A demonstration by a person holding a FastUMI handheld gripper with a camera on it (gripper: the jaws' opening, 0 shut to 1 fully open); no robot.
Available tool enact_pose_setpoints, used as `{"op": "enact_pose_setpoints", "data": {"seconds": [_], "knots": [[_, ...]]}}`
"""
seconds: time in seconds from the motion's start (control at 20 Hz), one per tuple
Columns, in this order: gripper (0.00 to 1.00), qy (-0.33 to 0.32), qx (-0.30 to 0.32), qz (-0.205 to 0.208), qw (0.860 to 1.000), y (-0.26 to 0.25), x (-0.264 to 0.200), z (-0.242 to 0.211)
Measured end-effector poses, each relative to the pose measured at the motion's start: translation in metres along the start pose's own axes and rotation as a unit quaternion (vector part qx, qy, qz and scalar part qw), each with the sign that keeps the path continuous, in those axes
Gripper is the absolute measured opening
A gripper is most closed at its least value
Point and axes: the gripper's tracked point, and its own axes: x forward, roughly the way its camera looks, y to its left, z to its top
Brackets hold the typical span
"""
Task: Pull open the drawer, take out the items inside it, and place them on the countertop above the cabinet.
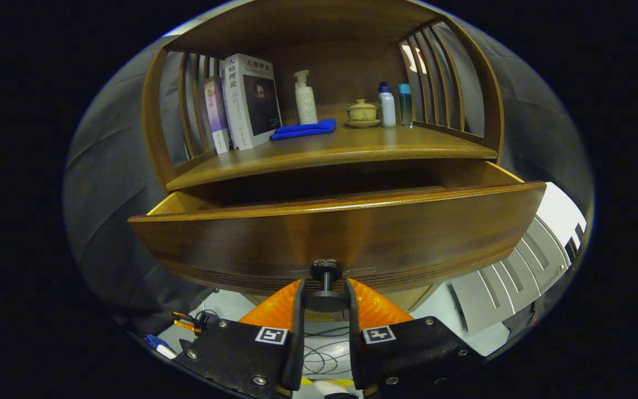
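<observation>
Large book on the shelf: cover and spine carry the Chinese title 人格理论. Smaller print on it is illegible.

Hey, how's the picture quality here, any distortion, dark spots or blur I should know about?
Gripper view: fisheye bends the drawer front and countertop into curves; the open drawer's inside is in deep shadow, contents unreadable; the gripper, fingers on either side of the knob, looks sharp; the books and bottles are evenly lit, without glare.
</observation>
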Motion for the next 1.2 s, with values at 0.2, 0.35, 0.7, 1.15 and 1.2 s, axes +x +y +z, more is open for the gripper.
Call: {"op": "enact_pose_setpoints", "data": {"seconds": [0.2, 0.35, 0.7, 1.15, 1.2], "knots": [[0.35, 0.014, 0.004, 0.002, 1.000, 0.001, -0.023, -0.016], [0.35, 0.023, 0.003, 0.009, 1.000, 0.005, -0.035, -0.027], [0.37, 0.035, 0.019, 0.016, 0.999, 0.008, -0.047, -0.037], [0.96, 0.030, -0.031, 0.061, 0.997, 0.008, -0.100, -0.009], [0.95, 0.026, -0.041, 0.070, 0.996, 0.012, -0.105, -0.001]]}}
